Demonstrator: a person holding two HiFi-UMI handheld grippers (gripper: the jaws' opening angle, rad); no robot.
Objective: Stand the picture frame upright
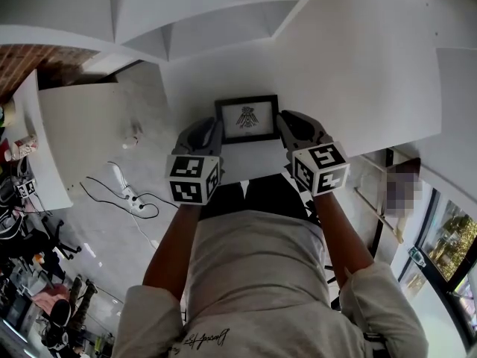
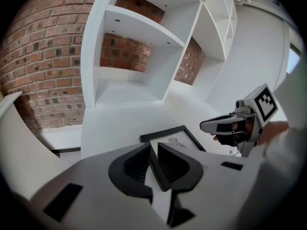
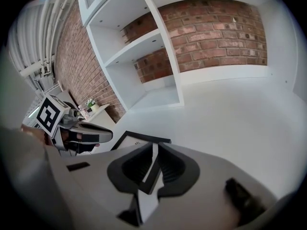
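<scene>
Black picture frame (image 1: 247,118), white table (image 1: 358,88), white shelves (image 2: 125,91), red brick wall (image 2: 43,66)

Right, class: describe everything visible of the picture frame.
The picture frame is a landscape rectangle: a thin black border, wood or plastic by its look, around a white mat with a small dark emblem at its centre. It rests on the white surface, face up towards the head view; flat or tilted back, I cannot tell. Its left edge lies between the slightly parted jaws of the left gripper; the right gripper pinches its right edge.

Matt black picture frame (image 1: 247,118), rough brick wall (image 2: 43,56)
</scene>
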